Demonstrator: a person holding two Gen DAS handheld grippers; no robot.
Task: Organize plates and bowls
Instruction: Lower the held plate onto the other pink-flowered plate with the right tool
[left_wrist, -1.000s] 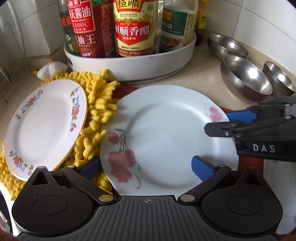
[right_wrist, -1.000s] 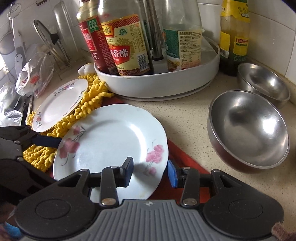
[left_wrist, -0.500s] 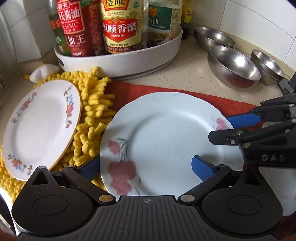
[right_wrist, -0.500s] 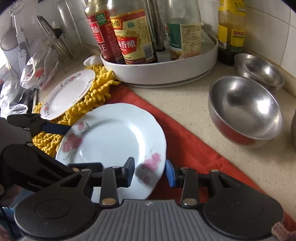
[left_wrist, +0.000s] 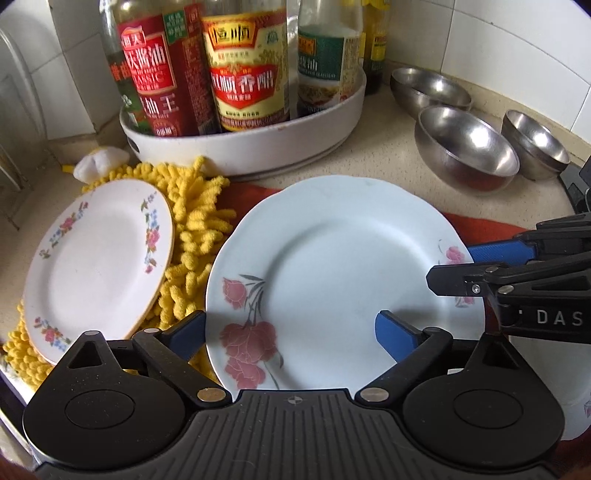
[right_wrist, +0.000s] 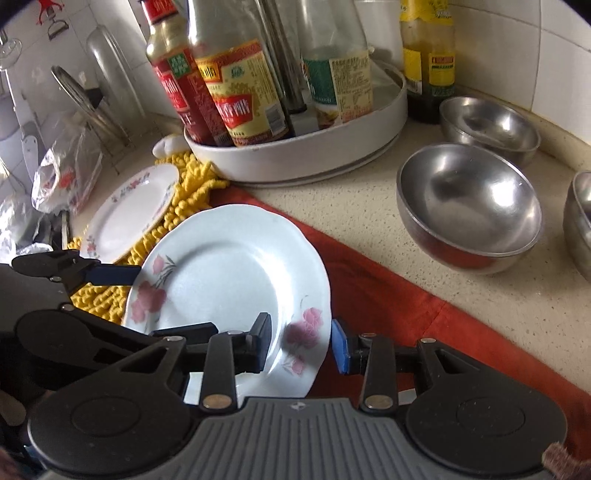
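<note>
the right gripper (right_wrist: 301, 345) pinches the rose plate (right_wrist: 229, 269) by its rim, tilting it off the red cloth (right_wrist: 388, 306); the left gripper (left_wrist: 290, 332), jaws just narrowing yet open, straddles its near edge, seemingly to steady it.

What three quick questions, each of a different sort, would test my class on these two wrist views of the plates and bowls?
1. True or false: the small floral plate rests on the yellow chenille cloth.
2. What is the right gripper clamped on?
A. a steel bowl
B. the rim of the large pink-flowered plate
C. a sauce bottle
3. Fill in: in the left wrist view, ___ steel bowls stand on the counter to the right of the white bottle tray.

Key: 1 true; 2 B; 3 three.
</note>
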